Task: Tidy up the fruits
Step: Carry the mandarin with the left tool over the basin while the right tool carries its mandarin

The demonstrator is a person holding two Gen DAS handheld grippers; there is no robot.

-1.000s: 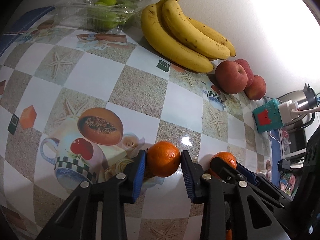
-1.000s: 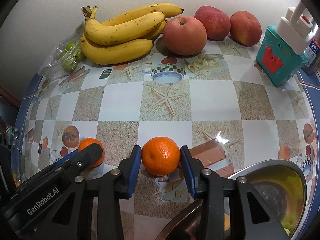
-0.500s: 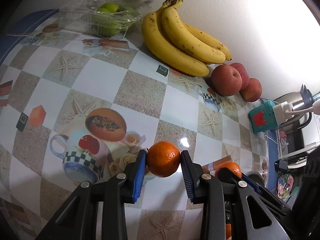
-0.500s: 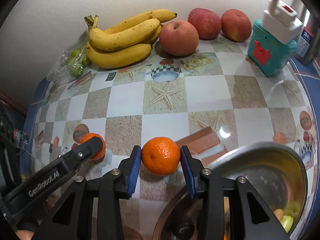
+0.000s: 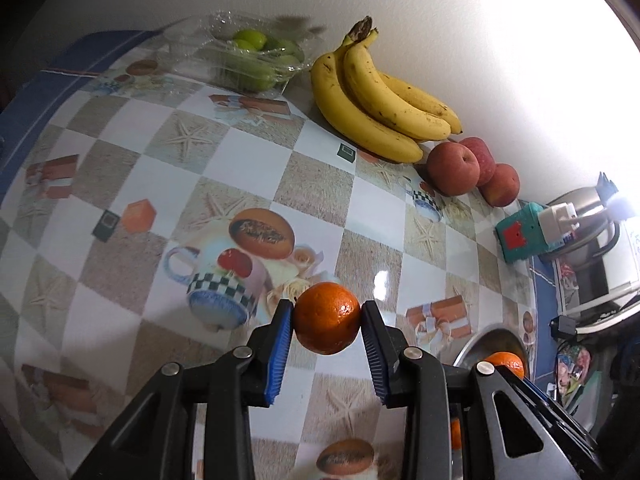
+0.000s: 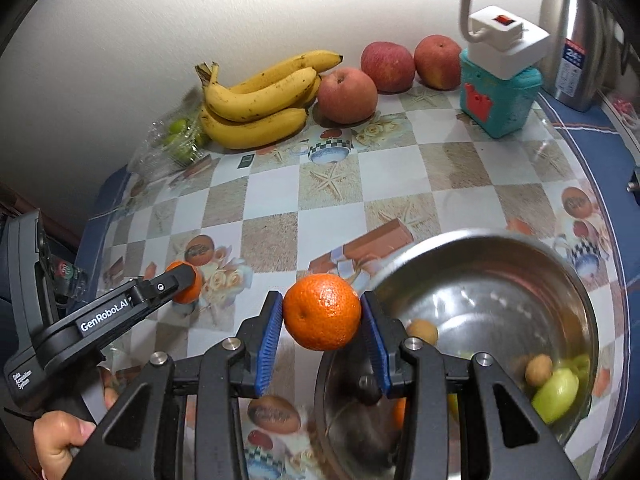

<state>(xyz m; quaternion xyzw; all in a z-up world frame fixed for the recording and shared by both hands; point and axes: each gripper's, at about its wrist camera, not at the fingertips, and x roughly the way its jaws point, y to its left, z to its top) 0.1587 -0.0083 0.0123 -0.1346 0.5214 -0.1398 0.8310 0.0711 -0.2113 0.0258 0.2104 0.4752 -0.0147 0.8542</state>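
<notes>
on my left, the left claw [image 5: 327, 320] has its blue pads pressed on either side of an orange [image 5: 327, 319], held clear above the checkered table [image 5: 120, 168]. along the wall, from the left: a clear box of green fruit [image 5: 256, 58], the bananas [image 5: 380, 96], then three apples [image 5: 454, 168], all resting on the table. the teal box [image 5: 520, 232] with a plug in it sits further right, near the table's edge.

on my right, the right claw [image 6: 322, 312] grips a second orange [image 6: 322, 311] the same way, pads on both flanks. this one hangs just at the near-left rim of the steel bowl [image 6: 480, 248], not yet over its middle. in the bowl i see small brownish fruit and a green one [image 6: 558, 390] low on the right side, and a hint of orange near the bottom that i cannot make out clearly.

my read: both oranges are meant for the bowl, and the right one goes first. to do it well i would carry it right until it sits over the bare steel, lower it close to the bottom, then ease the pads apart so it settles rather than drops and bounces. i would keep the left claw back so the two don't crowd the rim, and avoid knocking the bowl's edge, since it could slide on the glossy cloth.
</notes>
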